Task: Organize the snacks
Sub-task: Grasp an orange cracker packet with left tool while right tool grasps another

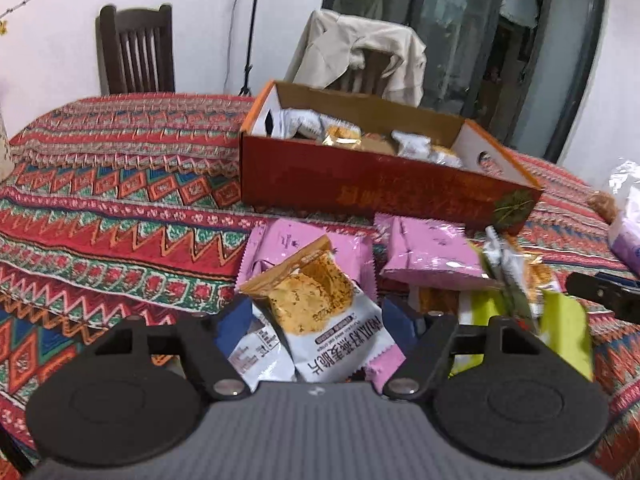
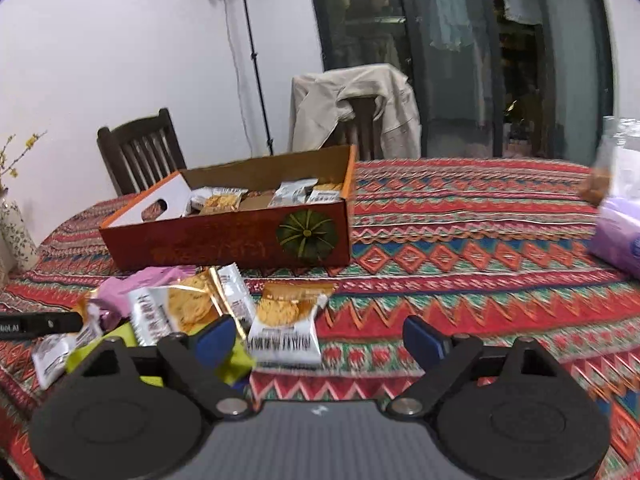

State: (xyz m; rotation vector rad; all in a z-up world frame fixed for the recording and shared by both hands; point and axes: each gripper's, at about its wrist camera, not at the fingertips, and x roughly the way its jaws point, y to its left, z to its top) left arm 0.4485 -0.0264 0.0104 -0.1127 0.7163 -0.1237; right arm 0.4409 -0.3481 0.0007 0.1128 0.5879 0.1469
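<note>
Room: white walls, a light stand (image 2: 256,60), two dark wooden chairs behind the table, the left chair (image 1: 136,52) bare, the other draped with a beige jacket (image 1: 360,52), and a glass-fronted wardrobe (image 2: 460,40) with clothes hanging inside.
Table: covered with a patterned cloth (image 1: 100,200) in red, green and blue zigzag bands.
Box: an open red cardboard box (image 1: 360,184) sits on the cloth toward the far side, already holding several wrapped snack packets (image 2: 296,192); a round green emblem (image 2: 307,235) marks one end of its front wall.
Loose snacks: a heap lies on the cloth just in front of the box, with two pink packets (image 1: 432,252), a yellow-green packet (image 1: 568,328), and white packets printed with golden crackers.
Left gripper: the left gripper (image 1: 316,336) has its blue fingers (image 1: 234,324) spread wide on either side of a white cracker packet (image 1: 320,312), which tilts up between them; whether either finger touches it cannot be told.
Right gripper: the right gripper (image 2: 320,340) has its fingers (image 2: 424,338) spread wide over the cloth, holding nothing; another cracker packet (image 2: 286,328) lies between them, nearer the left finger.
Right edge: a lilac pack (image 2: 620,236) and clear plastic wrapping rest on the table well apart from the heap.
Left edge: a flowered vase (image 2: 16,236) with yellow-blossomed twigs stands on the table.
</note>
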